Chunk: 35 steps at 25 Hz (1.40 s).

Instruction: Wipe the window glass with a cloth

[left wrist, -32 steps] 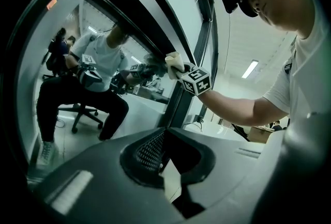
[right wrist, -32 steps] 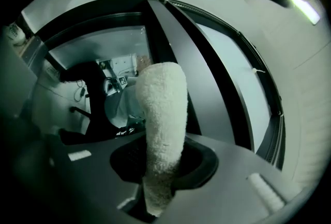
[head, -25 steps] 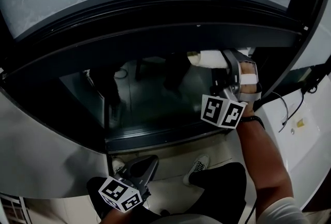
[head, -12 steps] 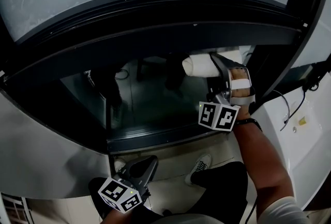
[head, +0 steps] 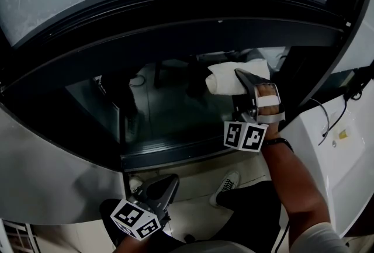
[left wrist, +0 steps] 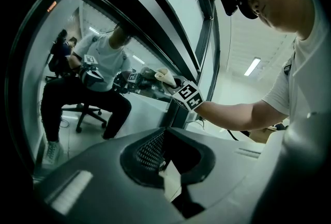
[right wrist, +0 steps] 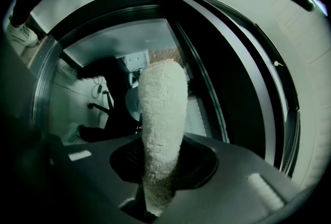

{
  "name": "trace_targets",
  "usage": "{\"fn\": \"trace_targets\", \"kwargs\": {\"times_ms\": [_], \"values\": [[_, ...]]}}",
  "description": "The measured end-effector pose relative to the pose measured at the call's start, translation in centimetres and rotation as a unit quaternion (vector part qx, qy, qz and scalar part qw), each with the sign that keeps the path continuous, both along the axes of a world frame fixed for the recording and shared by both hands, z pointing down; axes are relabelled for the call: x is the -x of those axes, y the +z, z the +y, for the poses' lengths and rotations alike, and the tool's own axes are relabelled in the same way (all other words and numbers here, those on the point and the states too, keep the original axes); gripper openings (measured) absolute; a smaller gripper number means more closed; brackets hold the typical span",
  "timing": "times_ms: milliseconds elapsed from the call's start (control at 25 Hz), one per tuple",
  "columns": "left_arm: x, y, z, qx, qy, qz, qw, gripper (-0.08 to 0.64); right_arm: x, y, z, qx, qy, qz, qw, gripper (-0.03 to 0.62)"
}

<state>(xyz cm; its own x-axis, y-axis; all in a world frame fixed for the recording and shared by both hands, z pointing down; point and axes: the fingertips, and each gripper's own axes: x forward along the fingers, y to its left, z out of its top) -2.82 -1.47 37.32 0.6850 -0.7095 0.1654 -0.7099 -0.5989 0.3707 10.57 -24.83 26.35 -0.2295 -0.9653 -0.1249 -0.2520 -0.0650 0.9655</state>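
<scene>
- The cloth point(right wrist: 159, 124) is a rolled white terry wad, and its free end sticks out ahead of my right gripper point(right wrist: 160, 166) toward the window glass point(head: 169, 106). I judge it is held lengthwise so that the soft tip meets the pane before any hard part does.
- In the head view the cloth lies at about 2 o'clock on the lower pane, on or just off the glass. I cannot tell whether it presses.
- My right fingers point(head: 250, 85) are clenched on the cloth's near end. A grip that far back leaves most of the roll free to flatten and drag.
- The dark window frame point(head: 175, 30) curves across at 12 o'clock above the pane, so the wiping band is low and I reach in from 4 o'clock.
- My left gripper point(head: 163, 184) hangs down at 7 o'clock, well apart from the glass. Its fingers point(left wrist: 103, 176) are closed together on nothing, parked out of the wiping path, as I read it.
- The pane mirrors a seated person, so smears will be hard to judge from here.
</scene>
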Motion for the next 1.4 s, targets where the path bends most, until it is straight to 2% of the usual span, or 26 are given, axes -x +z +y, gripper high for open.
{"fn": "trace_targets", "kwargs": {"times_ms": [880,1160,1400], "values": [[-0.5,2.0,-1.4,0.020,0.005,-0.002,0.9998,0.017,-0.7,11.4,-0.4,0.090,0.004,0.034,0.995,0.091],[-0.4,2.5,-1.5,0.024,0.006,0.000,0.9997,0.017,-1.0,14.7,-0.4,0.132,0.019,0.002,0.991,0.091],[0.1,2.7,-1.8,0.025,0.004,0.001,0.9997,0.017,-1.2,17.2,-0.5,0.148,0.019,0.025,0.988,0.091]]}}
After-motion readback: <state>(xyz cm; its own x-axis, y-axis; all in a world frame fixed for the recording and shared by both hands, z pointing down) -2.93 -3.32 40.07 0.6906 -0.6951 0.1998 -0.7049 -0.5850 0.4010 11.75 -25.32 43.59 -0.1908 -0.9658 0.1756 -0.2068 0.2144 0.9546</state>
